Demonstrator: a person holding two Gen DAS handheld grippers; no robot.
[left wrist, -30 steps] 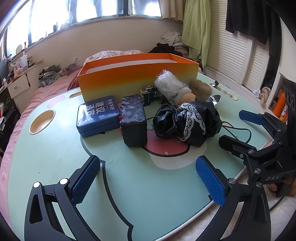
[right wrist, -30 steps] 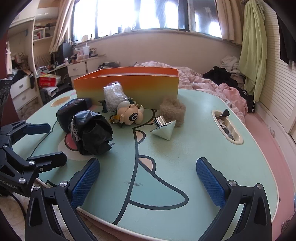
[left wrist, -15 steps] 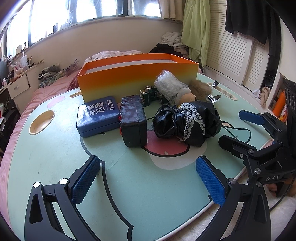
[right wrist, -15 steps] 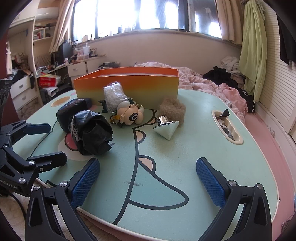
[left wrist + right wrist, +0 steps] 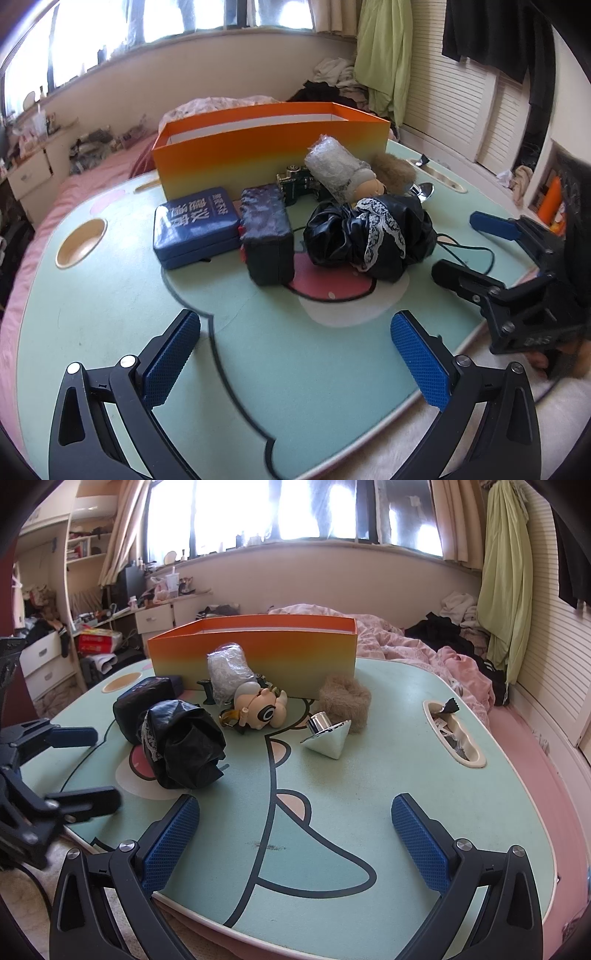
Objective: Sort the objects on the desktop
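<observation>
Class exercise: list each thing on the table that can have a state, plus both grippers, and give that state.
orange box: open-topped, upright.
blue case: shut, lying flat.
dark pouch: closed.
black bundle: crumpled.
doll: lying on its side.
silver cone: tipped over.
left gripper: open, empty.
right gripper: open, empty.

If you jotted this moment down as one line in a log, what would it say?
left gripper: open, empty | right gripper: open, empty | orange box: nothing visible inside | blue case, black bundle, silver cone: on table, unsorted

doll (image 5: 364,186) mostly hidden behind black bundle (image 5: 369,236), orange box (image 5: 269,151) interior unseen
</observation>
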